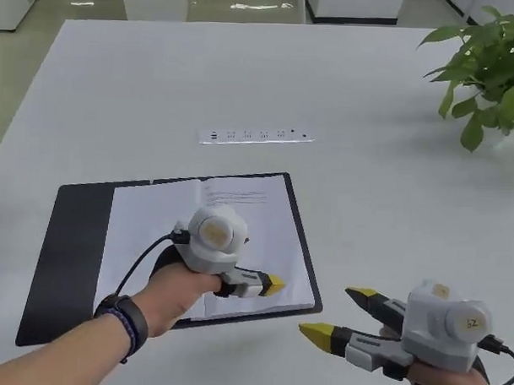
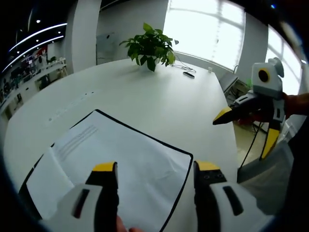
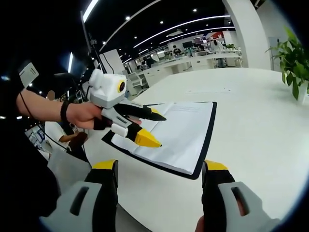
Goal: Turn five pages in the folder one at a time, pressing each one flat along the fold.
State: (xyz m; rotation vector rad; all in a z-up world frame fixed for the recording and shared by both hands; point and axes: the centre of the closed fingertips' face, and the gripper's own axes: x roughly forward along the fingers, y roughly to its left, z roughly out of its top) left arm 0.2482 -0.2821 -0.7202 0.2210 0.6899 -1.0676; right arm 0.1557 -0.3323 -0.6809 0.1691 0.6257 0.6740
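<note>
Folder (image 1: 73, 254) lies open near the front edge of the bench (image 1: 369, 120) in the head view, long axis left-right, spine pointing away, left gripper (image 1: 266, 286) over its pages (image 1: 256, 218). Left gripper view: fingers (image 2: 105, 169) wide, empty. Right gripper view: right gripper (image 3: 160, 165) likewise; pages judged light, floppy, best taken at an outer corner.

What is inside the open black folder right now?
A white page with a few printed lines near its top lies in the folder; its left inner cover is bare black. The left gripper hides part of the page; sheets beneath are covered.
</note>
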